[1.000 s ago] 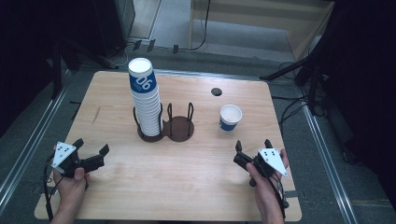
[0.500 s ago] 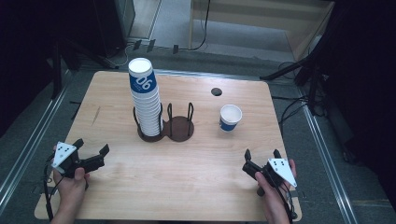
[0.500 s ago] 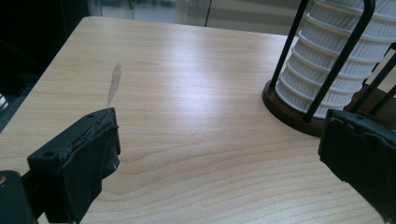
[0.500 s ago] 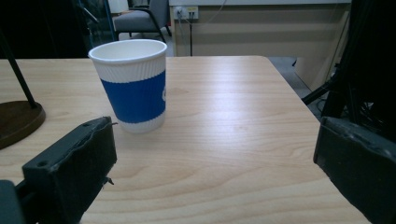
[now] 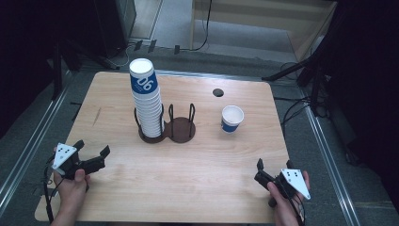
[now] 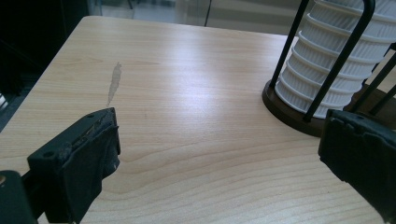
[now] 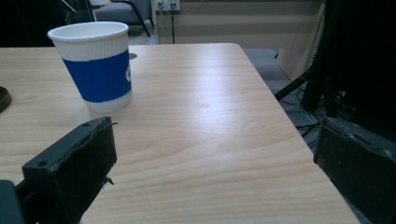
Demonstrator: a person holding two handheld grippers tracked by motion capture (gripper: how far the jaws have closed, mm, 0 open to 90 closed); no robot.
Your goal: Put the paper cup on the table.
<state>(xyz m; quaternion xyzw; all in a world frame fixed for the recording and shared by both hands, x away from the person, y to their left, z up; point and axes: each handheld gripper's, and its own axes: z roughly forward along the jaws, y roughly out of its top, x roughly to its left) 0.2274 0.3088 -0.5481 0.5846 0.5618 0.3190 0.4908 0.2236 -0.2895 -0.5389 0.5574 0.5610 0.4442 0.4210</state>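
A tall stack of white and blue paper cups (image 5: 146,101) stands in the left ring of a dark two-ring holder (image 5: 181,129) at mid-table. The holder's right ring holds nothing. One blue-banded paper cup (image 5: 232,117) stands upright alone to the holder's right. My left gripper (image 5: 92,147) rests open near the front left corner and points toward the holder. In the left gripper view the cup stack (image 6: 336,70) rises beyond my open left gripper (image 6: 219,154). My right gripper (image 5: 273,165) is open at the front right, and in the right gripper view the single cup (image 7: 95,65) stands ahead of it, to the left.
The wooden table (image 5: 202,188) has a small dark round hole (image 5: 218,92) near its far edge. A pale scuff (image 6: 113,84) marks the left part of the tabletop. Cables and dark stands lie on the floor to the right of the table (image 5: 301,108).
My right gripper has drawn back toward the front right corner of the table, away from the single cup. The left gripper has stayed put.
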